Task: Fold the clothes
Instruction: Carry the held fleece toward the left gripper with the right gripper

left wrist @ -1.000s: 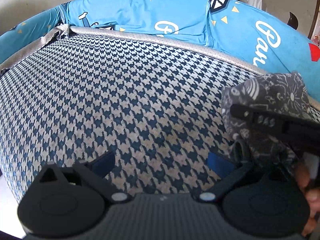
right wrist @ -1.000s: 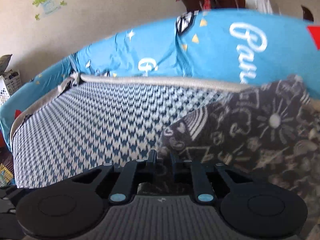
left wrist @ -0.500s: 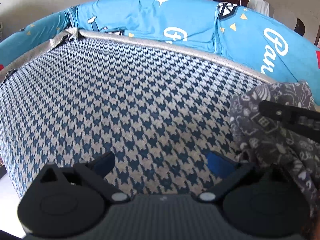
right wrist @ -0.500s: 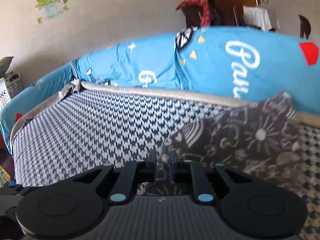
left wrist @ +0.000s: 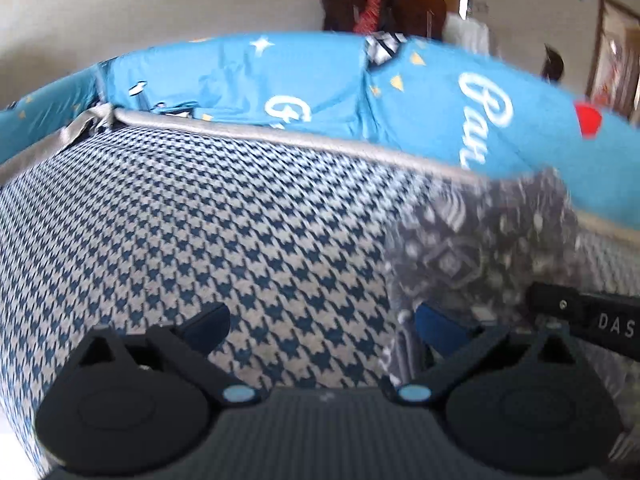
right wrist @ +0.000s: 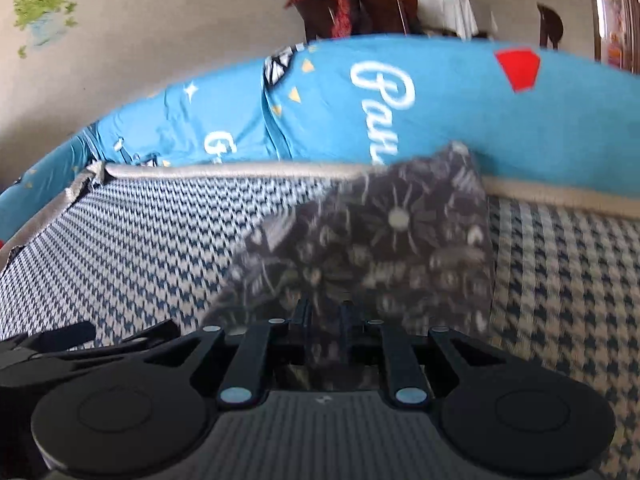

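Note:
A dark grey garment with white doodle print (right wrist: pixel 384 240) hangs up off the houndstooth seat (right wrist: pixel 152 248), blurred by motion. My right gripper (right wrist: pixel 325 314) is shut on its lower edge, and the cloth bunches between the two narrow fingertips. In the left wrist view the same garment (left wrist: pixel 480 248) sits at the right, with the right gripper's black body (left wrist: pixel 592 316) crossing in front of it. My left gripper (left wrist: pixel 322 320) stands open over the seat (left wrist: pixel 200 220). Its right blue pad (left wrist: pixel 436 322) lies against the garment's left edge, and nothing is pinched.
A bright blue cover with white lettering (left wrist: pixel 420 92) drapes the backrest behind a grey piped edge (left wrist: pixel 280 136). The left gripper's black body (right wrist: pixel 80 344) shows low at the left in the right wrist view. Dark wooden furniture (right wrist: pixel 376 4) stands by the far wall.
Both grippers have moved and tipped up, so more wall and furniture show. The garment has shifted left toward the left gripper's right pad. The right gripper stays shut on it and the left stays open.

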{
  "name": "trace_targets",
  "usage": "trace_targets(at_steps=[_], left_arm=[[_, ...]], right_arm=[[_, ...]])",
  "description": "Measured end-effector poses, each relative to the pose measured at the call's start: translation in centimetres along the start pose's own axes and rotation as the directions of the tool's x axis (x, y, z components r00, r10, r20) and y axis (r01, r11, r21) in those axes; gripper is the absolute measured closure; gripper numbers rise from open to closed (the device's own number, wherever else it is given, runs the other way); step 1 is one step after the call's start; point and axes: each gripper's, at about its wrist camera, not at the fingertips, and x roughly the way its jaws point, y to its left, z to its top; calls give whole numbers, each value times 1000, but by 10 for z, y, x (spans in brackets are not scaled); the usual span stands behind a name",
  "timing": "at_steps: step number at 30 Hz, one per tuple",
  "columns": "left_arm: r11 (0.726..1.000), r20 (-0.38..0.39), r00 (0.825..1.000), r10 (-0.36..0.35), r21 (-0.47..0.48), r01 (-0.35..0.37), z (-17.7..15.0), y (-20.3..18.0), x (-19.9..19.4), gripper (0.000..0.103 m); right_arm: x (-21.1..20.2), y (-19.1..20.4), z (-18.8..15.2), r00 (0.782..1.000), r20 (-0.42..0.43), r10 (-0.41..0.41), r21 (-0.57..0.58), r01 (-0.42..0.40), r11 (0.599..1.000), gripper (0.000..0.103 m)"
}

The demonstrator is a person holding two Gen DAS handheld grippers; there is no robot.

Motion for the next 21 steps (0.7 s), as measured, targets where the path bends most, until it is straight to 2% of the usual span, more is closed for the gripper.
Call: trace_targets(at_steps=[6,8,9,11,13,17,21], left_arm=[[997,-41,996,76,17,-76,-5,1,17,0],[989,-83,986,144,38,-141,-6,4,28,0],[988,-118,982,150,38,-147,-7,7,36,0],[994,-148,984,99,-35,-105,-9,18,44,0],[994,-165,983,75,-68,-88,-7,23,46,0],[994,-146,986,80,-59,-89,-5,24,40,0],[995,-93,991,96,-32,-99,-3,23,24,0]], right_arm=[[13,5,-9,998,-52,27,-10,-28,1000,86],[14,4,-10,998,-52,37,7,-36,999,85],[14,3,-10,998,-52,43,16,-42,999,84],[16,5,-12,997,-56,45,-3,-45,999,85],[14,6,-12,998,-50,39,-16,-39,999,85],[4,4,-7,999,-34,38,-8,-38,999,85],[-26,-7,-8,999,12,34,36,-34,999,85]])
